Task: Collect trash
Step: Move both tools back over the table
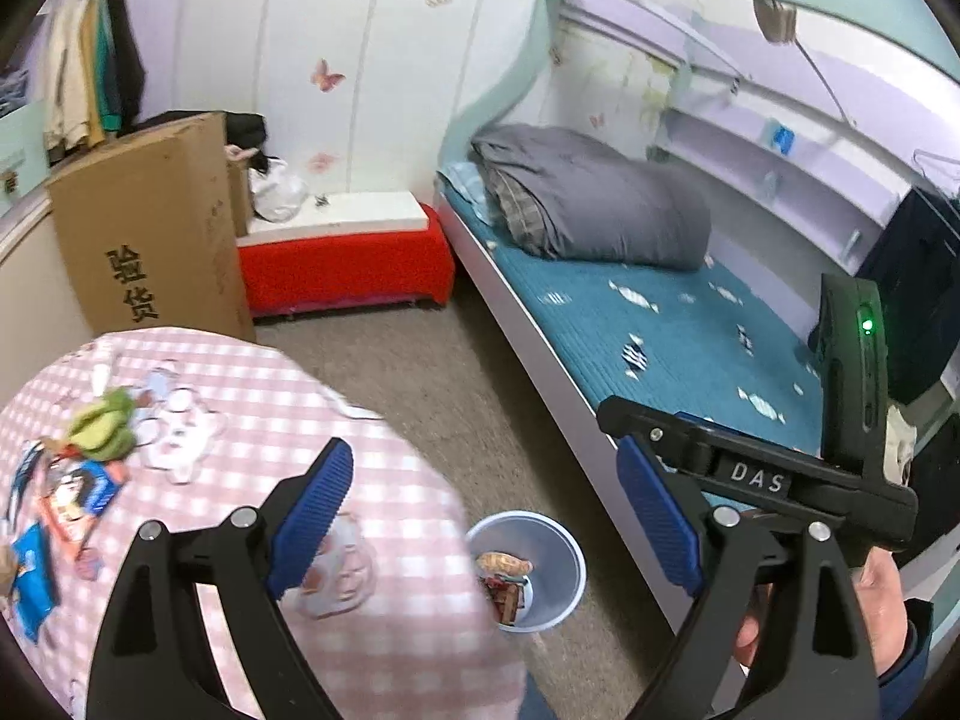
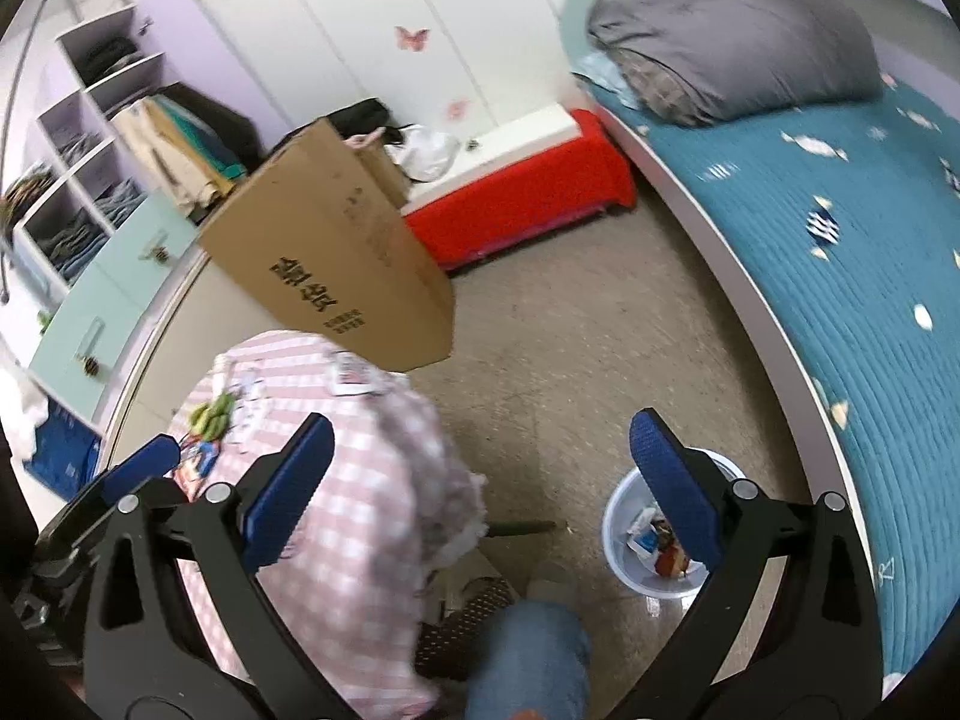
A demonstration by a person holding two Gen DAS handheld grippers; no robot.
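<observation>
Both tools wide open and empty above the bench edge

My left tool [image 1: 480, 516] hangs over the pink-checked bench [image 1: 384, 630]; wrappers [image 1: 72, 498] lie left of it, the trash bin [image 1: 561, 585] on the floor just right. My right tool [image 2: 480, 480] frames that bin under its right finger.

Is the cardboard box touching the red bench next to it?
Touching. In the left wrist view the cardboard box stands against the end of the red bench, with no floor visible between them.
</observation>
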